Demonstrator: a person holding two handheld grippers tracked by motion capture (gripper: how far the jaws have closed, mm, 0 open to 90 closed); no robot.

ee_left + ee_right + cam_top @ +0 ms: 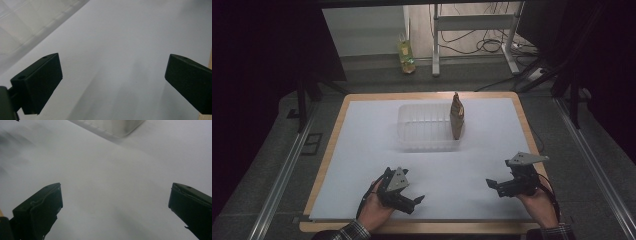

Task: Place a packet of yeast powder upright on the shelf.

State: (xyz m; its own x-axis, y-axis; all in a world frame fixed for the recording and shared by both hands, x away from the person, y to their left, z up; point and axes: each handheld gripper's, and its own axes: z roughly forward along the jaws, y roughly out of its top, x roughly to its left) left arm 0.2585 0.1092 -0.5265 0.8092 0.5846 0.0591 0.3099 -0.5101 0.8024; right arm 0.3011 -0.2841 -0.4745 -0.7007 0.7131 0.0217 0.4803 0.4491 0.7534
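Ahead of both sets of jaws, across a broad stretch of white sheet [362, 150] covering the table [332, 145], sits a clear plastic tub [424, 127]. Standing upright at the tub's right end is a brown paper pouch [457, 117], its long axis vertical; whether it stands inside the wall or just against it is hard to tell through the clear plastic.

The left gripper [416, 201] rests low near the table's front edge, jaws spread wide with nothing between them, as its own view [112, 82] confirms. The right gripper [492, 186] hangs likewise near the front, jaws wide apart and empty [115, 205].

From the jaws the pouch lies forward and well apart, toward the right gripper's side of centre, so the right hand [539, 202] looks nearer. The tub's corner [112, 127] is cut off at the top of the right gripper view, and the pouch's print is too small to read.
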